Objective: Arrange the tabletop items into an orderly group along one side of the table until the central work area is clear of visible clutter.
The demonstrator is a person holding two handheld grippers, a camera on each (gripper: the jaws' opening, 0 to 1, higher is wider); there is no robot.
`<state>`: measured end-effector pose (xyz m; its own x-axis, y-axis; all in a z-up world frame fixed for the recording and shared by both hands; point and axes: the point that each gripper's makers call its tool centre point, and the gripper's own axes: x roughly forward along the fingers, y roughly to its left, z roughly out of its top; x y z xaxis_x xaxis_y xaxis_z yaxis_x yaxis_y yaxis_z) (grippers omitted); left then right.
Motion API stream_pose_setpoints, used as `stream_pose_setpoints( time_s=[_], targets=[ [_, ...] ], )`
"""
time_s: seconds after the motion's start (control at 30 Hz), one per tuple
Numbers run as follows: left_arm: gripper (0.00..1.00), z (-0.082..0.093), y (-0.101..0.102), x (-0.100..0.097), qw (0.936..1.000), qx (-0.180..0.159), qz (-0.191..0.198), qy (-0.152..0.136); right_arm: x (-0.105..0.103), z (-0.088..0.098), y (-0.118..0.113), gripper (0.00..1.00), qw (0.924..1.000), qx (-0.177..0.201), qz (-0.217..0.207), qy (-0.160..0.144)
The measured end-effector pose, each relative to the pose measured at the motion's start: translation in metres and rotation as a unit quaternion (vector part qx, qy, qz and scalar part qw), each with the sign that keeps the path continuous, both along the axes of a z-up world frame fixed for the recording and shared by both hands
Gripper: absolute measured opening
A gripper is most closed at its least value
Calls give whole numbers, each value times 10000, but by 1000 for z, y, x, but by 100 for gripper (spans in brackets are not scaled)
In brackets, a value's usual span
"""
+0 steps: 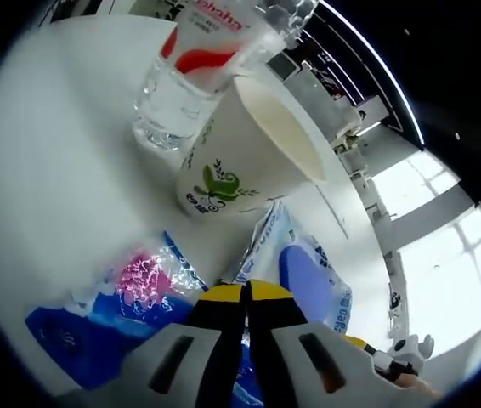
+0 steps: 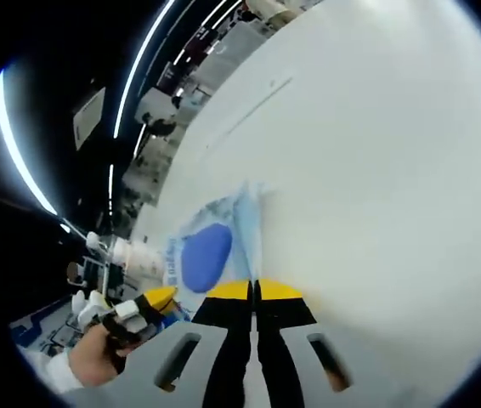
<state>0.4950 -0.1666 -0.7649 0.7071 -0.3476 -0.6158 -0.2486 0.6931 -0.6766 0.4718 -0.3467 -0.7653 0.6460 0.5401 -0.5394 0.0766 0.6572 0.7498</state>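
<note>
Both jaws closed: left gripper (image 1: 246, 293) pinches a soft, crinkly blue packet (image 1: 308, 272), right gripper (image 2: 253, 291) grips its edge seam; light, slippery, beside paper cup (image 1: 245, 157).

Your counter (image 1: 62, 161) is plain white. On it, the paper cup (image 1: 240, 161) is white with a cream inside and a green leaf print above dark lettering. Just behind the cup, the water bottle (image 1: 181, 93) is clear, its label white with a red swoosh and red letters. In front of the cup lie two packets: one deep blue with pink and white speckles (image 1: 113, 297), one pale blue with a solid blue oval (image 1: 304, 276). Your fingers (image 1: 223, 297) are black with yellow tips.
</note>
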Motion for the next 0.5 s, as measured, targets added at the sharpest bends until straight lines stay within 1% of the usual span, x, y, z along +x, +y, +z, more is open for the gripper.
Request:
stream_pose_setpoints(
  time_s=[0.07,0.33,0.4,0.43,0.47,0.5],
  targets=[
    [0,0,0,0,10000,5,24,-16,0,-1,-1,0,9999,107,-30,56],
    [0,0,0,0,9999,71,50,-58,-1,0,0,0,9999,104,-8,34],
    [0,0,0,0,9999,71,54,-61,-1,0,0,0,9997,182,6,132],
    [0,0,0,0,9999,76,55,-69,-3,2,1,0,9997,73,245,50],
    [0,0,0,0,9999,89,52,-76,-5,3,1,0,9995,21,320,28],
    [0,0,0,0,9999,131,31,-82,-6,7,1,1,9996,27,283,1]
  ],
)
